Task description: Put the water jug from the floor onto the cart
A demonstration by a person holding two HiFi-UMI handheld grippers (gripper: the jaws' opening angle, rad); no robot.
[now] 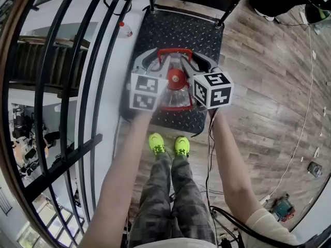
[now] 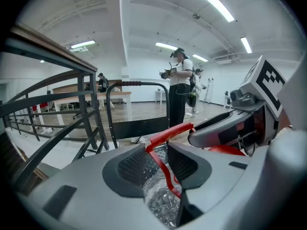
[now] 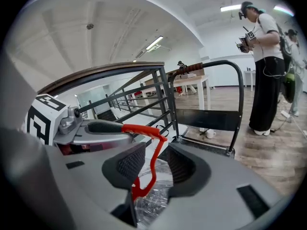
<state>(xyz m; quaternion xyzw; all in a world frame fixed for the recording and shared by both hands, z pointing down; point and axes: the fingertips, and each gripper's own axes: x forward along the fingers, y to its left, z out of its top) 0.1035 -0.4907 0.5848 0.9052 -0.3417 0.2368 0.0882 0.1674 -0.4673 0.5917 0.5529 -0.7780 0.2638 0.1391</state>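
Water jug (image 1: 175,98): it stands upright on the black deck of the cart (image 1: 181,32), between your two tools.
Left tool (image 2: 158,164): released; you have its jaws apart, with the jug's red handle (image 2: 168,132) running between them.
Right tool (image 3: 152,166): released; its jaws stand apart around the same handle.
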